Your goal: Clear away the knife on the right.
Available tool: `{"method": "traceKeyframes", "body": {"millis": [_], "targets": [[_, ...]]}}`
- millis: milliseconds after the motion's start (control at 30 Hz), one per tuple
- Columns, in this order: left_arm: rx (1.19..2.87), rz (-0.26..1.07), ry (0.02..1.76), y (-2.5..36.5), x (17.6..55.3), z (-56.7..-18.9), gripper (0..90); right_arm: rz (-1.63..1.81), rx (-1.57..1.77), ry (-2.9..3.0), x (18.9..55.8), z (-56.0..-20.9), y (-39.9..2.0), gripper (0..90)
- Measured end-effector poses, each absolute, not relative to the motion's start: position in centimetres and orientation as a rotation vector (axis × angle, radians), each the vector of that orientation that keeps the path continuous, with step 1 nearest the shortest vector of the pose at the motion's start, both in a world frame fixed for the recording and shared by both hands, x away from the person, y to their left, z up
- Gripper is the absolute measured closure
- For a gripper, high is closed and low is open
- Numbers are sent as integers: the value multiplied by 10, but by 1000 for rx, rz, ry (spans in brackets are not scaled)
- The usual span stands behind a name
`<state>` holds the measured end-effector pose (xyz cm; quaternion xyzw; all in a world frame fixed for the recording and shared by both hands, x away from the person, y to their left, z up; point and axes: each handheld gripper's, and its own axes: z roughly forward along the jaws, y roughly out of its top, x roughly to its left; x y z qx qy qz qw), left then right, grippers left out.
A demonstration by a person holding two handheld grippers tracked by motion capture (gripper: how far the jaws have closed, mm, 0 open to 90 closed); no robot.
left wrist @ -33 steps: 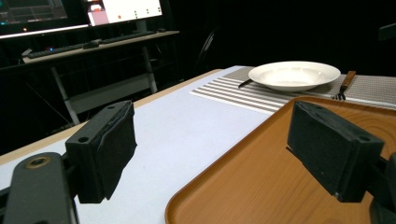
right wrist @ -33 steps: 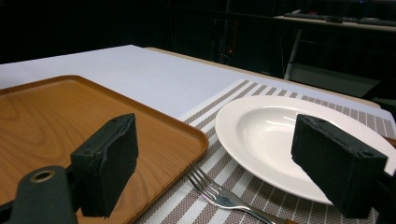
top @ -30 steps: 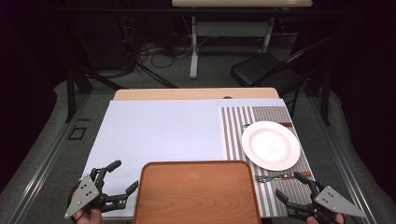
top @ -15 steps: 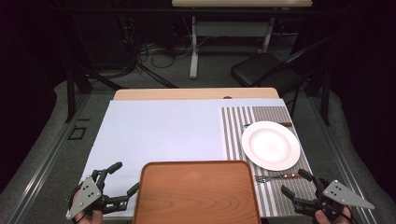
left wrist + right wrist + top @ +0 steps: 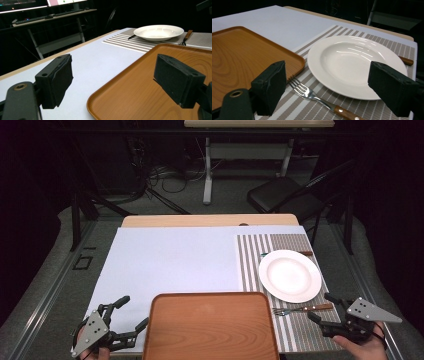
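The right claw [image 5: 323,310] hovers at the near right corner of the worktop [image 5: 210,221], its jaws spread wide with nothing between them. In the right gripper view they frame the wooden-handled steel fork [image 5: 319,99] and the round white ceramic plate [image 5: 355,65]. The fork [image 5: 302,309] lies on the grey striped placemat [image 5: 290,332], just in front of the plate [image 5: 289,275] and just beside the right edge of the brown rectangular wooden tray [image 5: 211,327], tines toward the tray. The claw's tips are near the fork's handle end but do not touch it. The left claw [image 5: 134,312] is at the tray's left side over the pale blue sheet [image 5: 175,260], jaws wide apart and empty; one jaw hangs over the tray [image 5: 140,82] in the left gripper view.
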<state>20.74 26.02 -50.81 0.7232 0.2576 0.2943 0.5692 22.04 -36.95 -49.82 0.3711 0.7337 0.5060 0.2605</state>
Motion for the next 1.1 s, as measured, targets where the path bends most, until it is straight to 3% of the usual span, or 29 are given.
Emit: {"method": "traceKeyframes", "body": {"millis": [133,400,1100], "targets": [[1700,691,606,261,206,-508,156,1364,994,1996,227,-495,-375,213],[1694,689,617,261,206,-509,156,1328,1002,2009,252,-491,-392,245],[1694,696,640,264,205,-510,156,1264,1071,2110,320,-499,-390,160]]}}
